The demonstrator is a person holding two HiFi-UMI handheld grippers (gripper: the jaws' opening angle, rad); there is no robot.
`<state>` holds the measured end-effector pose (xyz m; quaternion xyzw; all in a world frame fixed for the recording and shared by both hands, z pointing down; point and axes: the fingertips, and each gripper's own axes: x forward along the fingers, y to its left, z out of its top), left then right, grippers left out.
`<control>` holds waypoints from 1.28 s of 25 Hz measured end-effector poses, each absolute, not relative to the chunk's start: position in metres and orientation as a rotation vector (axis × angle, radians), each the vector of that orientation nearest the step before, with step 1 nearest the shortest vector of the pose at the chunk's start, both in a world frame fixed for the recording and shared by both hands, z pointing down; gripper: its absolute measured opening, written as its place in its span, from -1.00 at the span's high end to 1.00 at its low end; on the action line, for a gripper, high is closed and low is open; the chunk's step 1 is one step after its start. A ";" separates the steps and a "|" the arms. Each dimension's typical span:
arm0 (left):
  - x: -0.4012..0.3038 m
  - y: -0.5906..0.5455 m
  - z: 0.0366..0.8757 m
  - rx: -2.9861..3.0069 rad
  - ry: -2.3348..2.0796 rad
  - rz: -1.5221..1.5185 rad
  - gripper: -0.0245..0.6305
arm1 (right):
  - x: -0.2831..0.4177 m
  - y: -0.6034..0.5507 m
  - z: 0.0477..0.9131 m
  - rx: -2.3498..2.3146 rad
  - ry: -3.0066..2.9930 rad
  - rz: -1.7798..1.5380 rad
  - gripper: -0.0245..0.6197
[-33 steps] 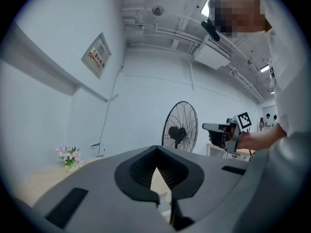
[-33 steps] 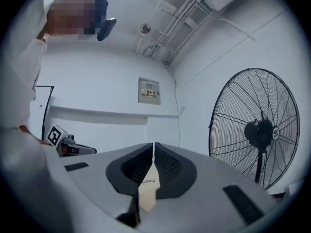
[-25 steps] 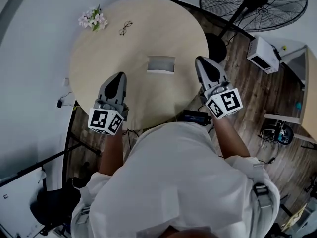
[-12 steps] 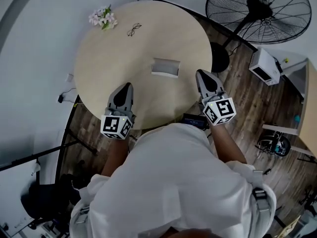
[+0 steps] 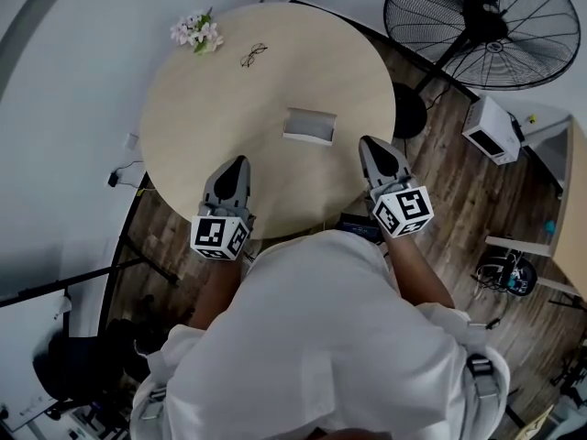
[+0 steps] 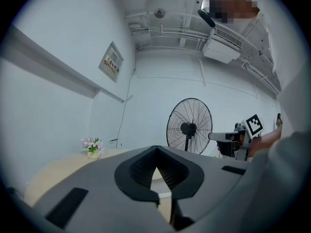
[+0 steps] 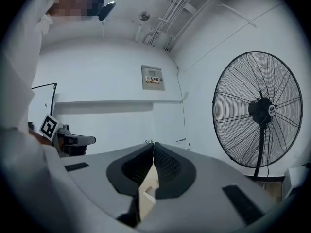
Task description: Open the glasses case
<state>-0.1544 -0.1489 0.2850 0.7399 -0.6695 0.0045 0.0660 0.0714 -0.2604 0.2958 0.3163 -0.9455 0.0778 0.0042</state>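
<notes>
Both claws hang empty with jaws pressed together, the left gripper [image 5: 238,161] and right gripper [image 5: 371,142] over the near edge of the round table [image 5: 183,126]. Beyond and between them lies the glasses case [image 5: 310,125], a flat grey rectangle, seemingly closed. Prying with one gripper alone would probably skid it across the smooth top.
</notes>
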 end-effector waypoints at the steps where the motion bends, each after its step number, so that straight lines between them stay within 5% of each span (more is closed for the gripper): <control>1: -0.154 -0.149 0.285 2.226 -2.019 0.004 0.89 | 0.072 -0.260 0.297 0.989 -2.962 0.248 0.84; 32: -0.163 -0.158 0.292 2.139 -2.014 -0.053 0.89 | 0.053 -0.250 0.315 0.891 -2.946 0.310 0.85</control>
